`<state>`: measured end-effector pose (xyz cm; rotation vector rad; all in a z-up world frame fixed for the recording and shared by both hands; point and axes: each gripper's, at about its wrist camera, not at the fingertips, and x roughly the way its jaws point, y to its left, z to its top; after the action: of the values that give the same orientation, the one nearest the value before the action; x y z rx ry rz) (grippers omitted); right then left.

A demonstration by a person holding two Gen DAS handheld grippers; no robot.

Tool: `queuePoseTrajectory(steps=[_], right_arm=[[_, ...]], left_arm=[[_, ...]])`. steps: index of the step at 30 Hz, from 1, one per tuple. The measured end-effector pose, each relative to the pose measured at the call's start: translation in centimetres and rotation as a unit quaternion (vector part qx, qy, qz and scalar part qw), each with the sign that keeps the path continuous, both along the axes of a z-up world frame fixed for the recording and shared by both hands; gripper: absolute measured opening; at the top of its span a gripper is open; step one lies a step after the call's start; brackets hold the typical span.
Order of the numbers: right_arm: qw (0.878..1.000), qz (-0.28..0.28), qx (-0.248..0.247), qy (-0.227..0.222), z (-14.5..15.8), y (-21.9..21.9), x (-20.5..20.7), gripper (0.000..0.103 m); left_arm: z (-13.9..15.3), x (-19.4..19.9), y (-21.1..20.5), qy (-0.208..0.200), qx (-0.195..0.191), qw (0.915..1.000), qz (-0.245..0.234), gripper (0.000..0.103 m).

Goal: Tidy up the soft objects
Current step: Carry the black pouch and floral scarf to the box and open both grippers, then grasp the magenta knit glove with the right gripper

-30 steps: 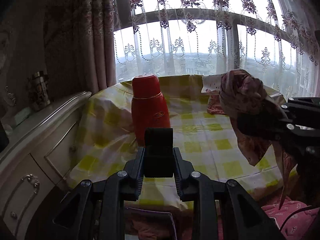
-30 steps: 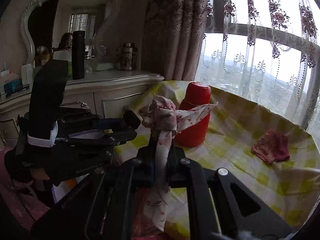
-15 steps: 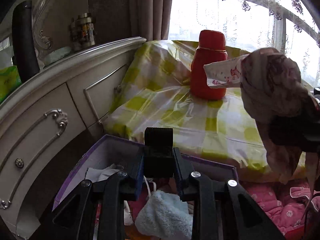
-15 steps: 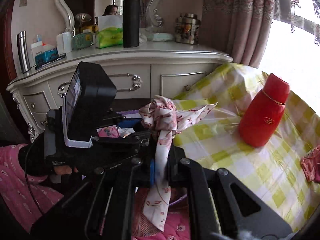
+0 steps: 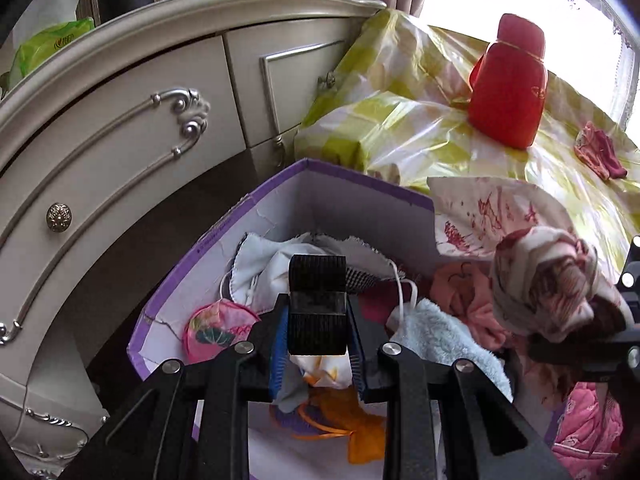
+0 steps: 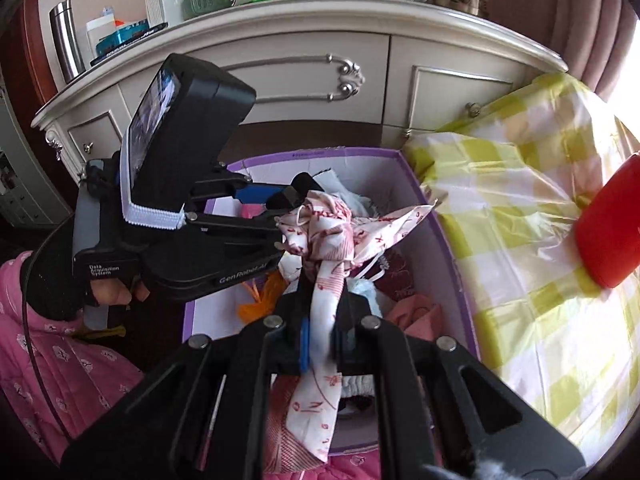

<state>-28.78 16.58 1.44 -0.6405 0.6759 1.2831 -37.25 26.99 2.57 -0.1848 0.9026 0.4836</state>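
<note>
right claw (image 6: 320,344) clenched on patterned cloth (image 6: 324,240) above purple box (image 6: 436,236), left claw's (image 5: 318,356) grip unclear.

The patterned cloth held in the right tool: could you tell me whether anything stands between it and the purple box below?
Nothing visible does. The patterned cloth hangs in the right tool directly over the open purple box, whose top is uncovered. The left tool sits beside the cloth, not under it; only other soft items lie inside.
</note>
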Motion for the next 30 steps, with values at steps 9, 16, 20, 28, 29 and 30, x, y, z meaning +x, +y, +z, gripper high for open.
queuePoseTrajectory(steps=[9,16,20,28,29,30], right_arm=[[0.995,0.024,-0.062,0.075,-4.2,0.6,0.8,0.054],[0.991,-0.057,0.038,0.119,-0.9,-4.8,6.6,0.065],[0.983,-0.126,0.078,0.104,0.3,-9.9,10.8,0.069],[0.952,-0.277,0.107,0.076,0.6,-21.6,18.8,0.072],[0.946,-0.297,0.109,0.07,0.7,-23.2,19.9,0.072],[0.94,-0.318,0.11,0.063,0.7,-24.6,20.9,0.072]], left_arm=[[-2.5,-0.3,1.0,0.101,0.0,0.9938,0.046,0.051],[-1.7,1.5,-0.5,0.134,0.076,0.9873,0.041,0.077],[-2.0,3.2,-1.5,0.163,0.098,0.9812,0.034,0.077],[0.1,10.9,-7.8,0.136,0.087,0.9843,-0.07,0.077],[0.4,12.6,-9.4,0.121,0.06,0.9858,-0.1,0.077],[0.7,14.3,-11.1,0.107,0.032,0.9848,-0.132,0.077]])
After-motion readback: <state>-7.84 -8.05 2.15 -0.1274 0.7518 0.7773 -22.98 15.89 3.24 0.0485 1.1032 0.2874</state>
